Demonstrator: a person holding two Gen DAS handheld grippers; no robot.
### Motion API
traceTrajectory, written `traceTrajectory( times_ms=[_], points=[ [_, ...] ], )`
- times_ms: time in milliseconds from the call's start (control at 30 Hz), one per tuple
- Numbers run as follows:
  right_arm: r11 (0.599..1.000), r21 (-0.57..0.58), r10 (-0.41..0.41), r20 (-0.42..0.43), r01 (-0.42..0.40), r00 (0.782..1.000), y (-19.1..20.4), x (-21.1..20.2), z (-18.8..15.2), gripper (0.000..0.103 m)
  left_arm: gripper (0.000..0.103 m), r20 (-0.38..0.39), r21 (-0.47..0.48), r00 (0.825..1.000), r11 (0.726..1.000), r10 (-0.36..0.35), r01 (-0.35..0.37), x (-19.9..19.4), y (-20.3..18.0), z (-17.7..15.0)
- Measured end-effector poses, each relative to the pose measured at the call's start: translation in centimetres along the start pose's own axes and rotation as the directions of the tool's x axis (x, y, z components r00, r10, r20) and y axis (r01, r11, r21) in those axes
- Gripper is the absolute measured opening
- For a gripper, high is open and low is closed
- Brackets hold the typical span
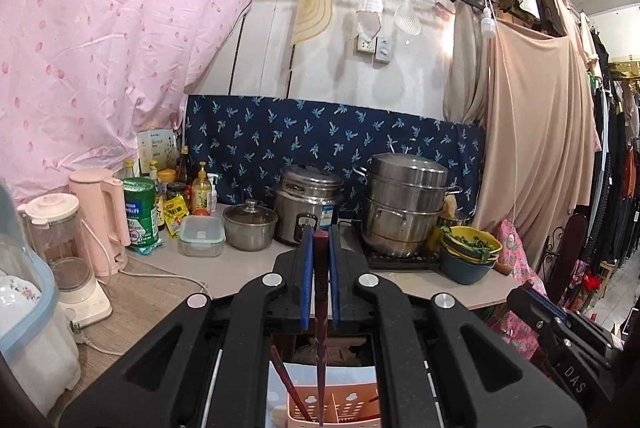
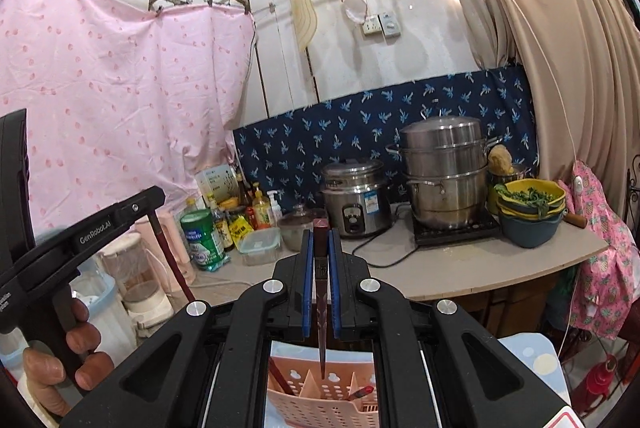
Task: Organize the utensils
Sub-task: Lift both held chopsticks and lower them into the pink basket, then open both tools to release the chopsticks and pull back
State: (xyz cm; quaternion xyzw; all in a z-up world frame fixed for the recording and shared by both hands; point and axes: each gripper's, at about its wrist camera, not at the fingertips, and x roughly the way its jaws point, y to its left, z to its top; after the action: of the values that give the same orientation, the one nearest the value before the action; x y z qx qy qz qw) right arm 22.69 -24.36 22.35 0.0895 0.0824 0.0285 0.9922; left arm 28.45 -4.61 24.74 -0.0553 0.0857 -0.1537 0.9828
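Note:
My left gripper (image 1: 320, 240) is shut on a dark red chopstick (image 1: 320, 308) that hangs down with its tip in a pink perforated utensil holder (image 1: 352, 408). Another chopstick (image 1: 286, 388) leans in that holder. My right gripper (image 2: 320, 240) is shut on a second dark red chopstick (image 2: 321, 308), its tip just above the same pink holder (image 2: 324, 404). The left gripper's body (image 2: 80, 240) shows at the left in the right wrist view, a chopstick (image 2: 172, 260) hanging from it. The right gripper's body (image 1: 560, 324) shows at the right in the left wrist view.
The counter (image 1: 248, 260) carries a rice cooker (image 1: 308, 203), a stacked steel steamer (image 1: 404, 203) on a hob, a small lidded pot (image 1: 250, 224), a plastic box (image 1: 200, 236), bottles, a green tin (image 1: 140, 211), a pink kettle (image 1: 100, 220), a blender (image 1: 64, 252) and stacked bowls (image 1: 470, 252).

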Motion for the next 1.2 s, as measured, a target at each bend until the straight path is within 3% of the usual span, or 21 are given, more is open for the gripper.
traceTrajectory(
  times_ms=[333,567,700,967,1033,1133,1200],
  points=[
    [1.000,0.011,-0.028,-0.100,0.029,0.995,-1.7,3.4,-3.9,0.007,0.007,-0.078,-0.030,0.997,0.999,0.008,-0.010,4.5,1.3,-3.4],
    [1.000,0.010,-0.024,-0.105,0.025,0.994,-1.9,3.6,-4.4,0.007,0.007,-0.005,-0.017,1.000,1.000,-0.014,0.014,3.2,0.7,-0.8],
    [1.000,0.012,-0.021,-0.111,0.022,0.994,-1.9,3.7,-4.8,0.007,0.007,-0.007,-0.016,1.000,1.000,-0.009,0.009,4.0,0.7,-0.9],
    [0.999,0.010,-0.035,-0.166,0.037,0.986,-2.5,4.4,-6.6,0.008,0.008,-0.079,-0.038,0.997,0.999,-0.002,-0.001,6.9,1.1,-5.3],
    [0.999,-0.004,-0.046,-0.170,0.046,0.984,-2.4,4.4,-6.9,0.008,0.016,-0.094,-0.042,0.996,0.999,0.001,-0.005,7.1,1.2,-6.2],
    [0.998,-0.015,-0.055,-0.161,0.054,0.985,-2.3,3.9,-7.2,0.008,0.051,-0.100,-0.043,0.995,0.999,0.026,-0.030,6.6,1.4,-7.1],
    [0.998,-0.016,-0.055,-0.154,0.053,0.987,-2.2,3.3,-7.1,0.008,0.055,-0.104,-0.045,0.994,0.998,0.036,-0.041,5.9,1.6,-7.4]
  ],
)
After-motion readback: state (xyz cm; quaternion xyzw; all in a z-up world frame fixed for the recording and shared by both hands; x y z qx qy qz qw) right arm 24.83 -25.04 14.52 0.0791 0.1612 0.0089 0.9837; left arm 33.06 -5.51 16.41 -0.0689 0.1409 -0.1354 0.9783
